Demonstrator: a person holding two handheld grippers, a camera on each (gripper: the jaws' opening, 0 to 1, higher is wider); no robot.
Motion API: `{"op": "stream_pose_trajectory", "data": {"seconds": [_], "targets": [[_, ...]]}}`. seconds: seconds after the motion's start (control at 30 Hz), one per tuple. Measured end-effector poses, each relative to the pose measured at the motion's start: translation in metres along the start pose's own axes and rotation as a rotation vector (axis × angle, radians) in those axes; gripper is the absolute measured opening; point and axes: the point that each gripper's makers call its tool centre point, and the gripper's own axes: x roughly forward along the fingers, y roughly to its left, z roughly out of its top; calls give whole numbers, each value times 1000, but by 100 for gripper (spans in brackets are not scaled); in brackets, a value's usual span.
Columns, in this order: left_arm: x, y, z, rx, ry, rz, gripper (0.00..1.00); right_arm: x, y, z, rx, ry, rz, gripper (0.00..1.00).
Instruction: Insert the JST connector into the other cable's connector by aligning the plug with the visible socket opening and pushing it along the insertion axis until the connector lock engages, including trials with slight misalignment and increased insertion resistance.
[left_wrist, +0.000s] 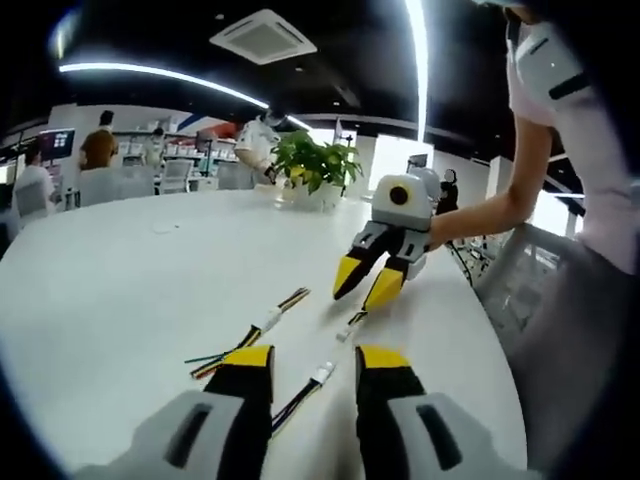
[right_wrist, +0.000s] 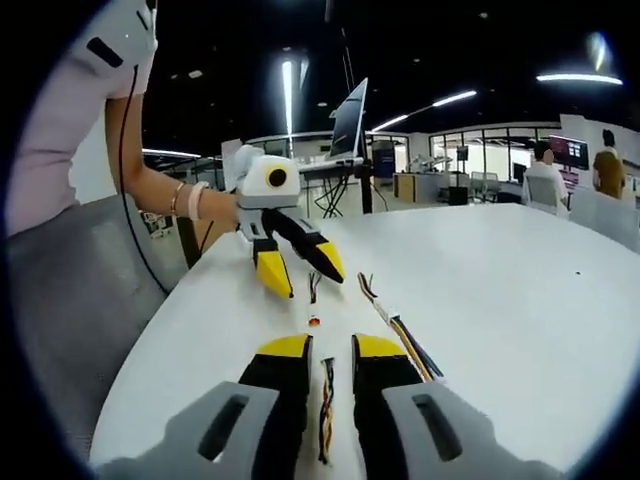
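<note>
In the left gripper view, a cable with a white JST connector (left_wrist: 322, 372) lies on the white table (left_wrist: 150, 290), between my left gripper's (left_wrist: 315, 362) open jaws. A second cable with a white connector (left_wrist: 268, 322) and coloured wires lies just left of it. A third short cable (left_wrist: 351, 325) rests under the tips of the right gripper (left_wrist: 364, 290), which hovers open. In the right gripper view, a braided cable (right_wrist: 326, 405) runs between my right gripper's (right_wrist: 329, 348) slightly parted jaws, and nothing is clamped. A small connector (right_wrist: 314, 321) lies ahead, and a long cable (right_wrist: 398, 325) lies to the right.
A potted plant (left_wrist: 315, 165) stands at the table's far side. The person's forearm (left_wrist: 505, 205) and body are on the right, by a grey chair (left_wrist: 520, 270). An open laptop (right_wrist: 350, 120) sits beyond the table edge. People and desks fill the background.
</note>
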Motion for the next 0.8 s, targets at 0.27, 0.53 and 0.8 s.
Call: {"op": "stream_pose_trajectory", "data": {"seconds": [0.27, 0.53, 0.8], "targets": [[0, 0, -7, 2, -6, -20, 23, 2, 0, -11, -28, 9, 31, 11], [1, -1, -11, 51, -9, -49, 20, 7, 3, -20, -39, 22, 49, 11], [4, -5, -16, 64, -14, -78, 15, 10, 5, -22, -47, 15, 57, 9]]}}
